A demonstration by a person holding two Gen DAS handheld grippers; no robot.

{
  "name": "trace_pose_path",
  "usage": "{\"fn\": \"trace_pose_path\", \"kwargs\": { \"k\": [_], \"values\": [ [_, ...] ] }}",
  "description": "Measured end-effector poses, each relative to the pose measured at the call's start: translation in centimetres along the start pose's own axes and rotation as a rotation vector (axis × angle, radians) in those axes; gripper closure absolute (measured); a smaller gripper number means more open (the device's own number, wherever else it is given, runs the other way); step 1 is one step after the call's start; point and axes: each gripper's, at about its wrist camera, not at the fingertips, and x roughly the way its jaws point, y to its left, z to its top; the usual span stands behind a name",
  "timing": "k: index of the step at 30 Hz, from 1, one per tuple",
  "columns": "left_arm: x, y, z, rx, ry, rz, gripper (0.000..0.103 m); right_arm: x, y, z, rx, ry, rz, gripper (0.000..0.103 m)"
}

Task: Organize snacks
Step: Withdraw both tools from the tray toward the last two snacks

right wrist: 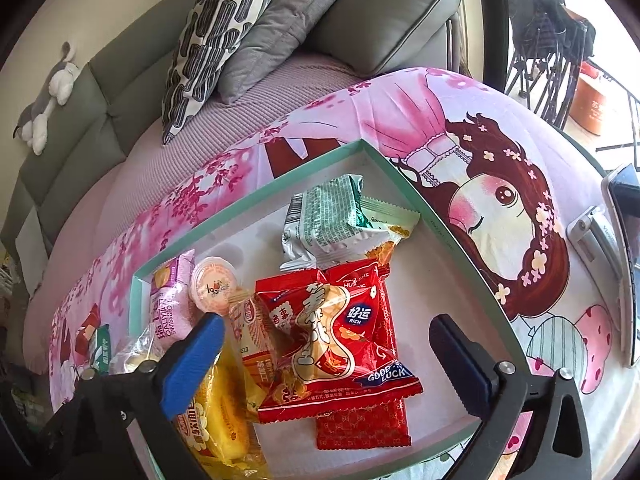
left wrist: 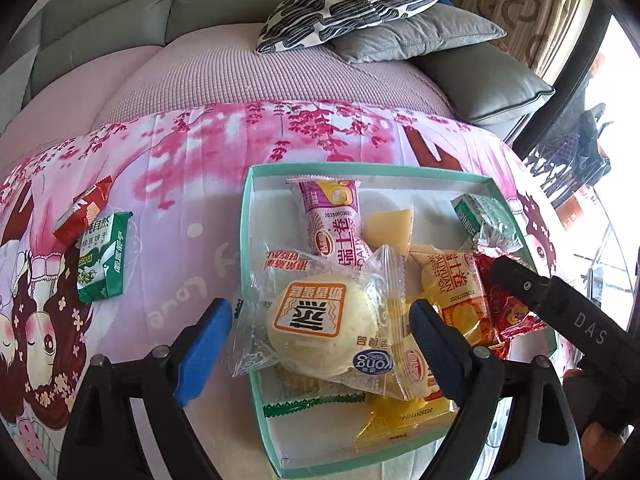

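A shallow teal-rimmed tray (left wrist: 246,220) lies on a pink cartoon cloth and holds several wrapped snacks. My left gripper (left wrist: 320,344) stands open over the tray's left edge. A round pale cake in a clear wrapper (left wrist: 320,324) lies between its blue pads, which do not press on it. My right gripper (right wrist: 328,360) is open wide over the same tray (right wrist: 404,176). A red good-luck packet (right wrist: 336,340) lies on top of the pile between its fingers, untouched. A green biscuit packet (left wrist: 104,256) and a red packet (left wrist: 82,216) lie on the cloth left of the tray.
The tray also holds a pink roll packet (left wrist: 336,216), yellow and orange packets (left wrist: 460,288), a green-and-silver packet (right wrist: 324,220) and a jelly cup (right wrist: 214,284). Cushions (right wrist: 256,32) sit on the sofa behind. A device on a stand (right wrist: 624,260) is at the right.
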Motion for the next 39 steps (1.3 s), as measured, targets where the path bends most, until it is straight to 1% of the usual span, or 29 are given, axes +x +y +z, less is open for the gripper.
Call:
{"fn": "trace_pose_path", "kwargs": {
  "k": [3,6,7,16,23,28,34,39],
  "values": [
    [-0.4,0.0,0.1,-0.007,-0.016,-0.010,0.012,-0.1,0.0,0.1,0.000,-0.007,-0.002,0.000],
    [-0.7,0.1,0.3,-0.018,-0.028,-0.020,0.005,-0.1,0.1,0.0,-0.006,-0.008,-0.002,0.000],
    [-0.8,0.1,0.3,-0.019,-0.033,-0.024,0.004,-0.1,0.1,0.0,-0.009,-0.008,-0.001,0.000],
    [-1.8,0.4,0.7,-0.026,-0.055,-0.020,0.004,-0.1,0.2,0.0,-0.015,-0.009,-0.002,0.000],
    [-3.3,2.4,1.3,-0.069,-0.089,-0.006,0.004,-0.3,0.4,0.0,-0.028,-0.010,0.000,0.000],
    [-4.2,4.8,1.8,-0.131,-0.118,0.023,0.004,-0.7,1.0,0.0,-0.055,-0.023,-0.006,0.000],
    [-4.3,8.8,1.8,-0.233,-0.122,0.098,0.004,-1.1,2.6,-0.2,-0.133,-0.041,-0.012,0.000],
    [-4.6,12.1,1.5,-0.301,-0.128,0.157,0.004,-1.8,4.1,-0.5,-0.177,-0.064,0.010,0.000]
  ]
}}
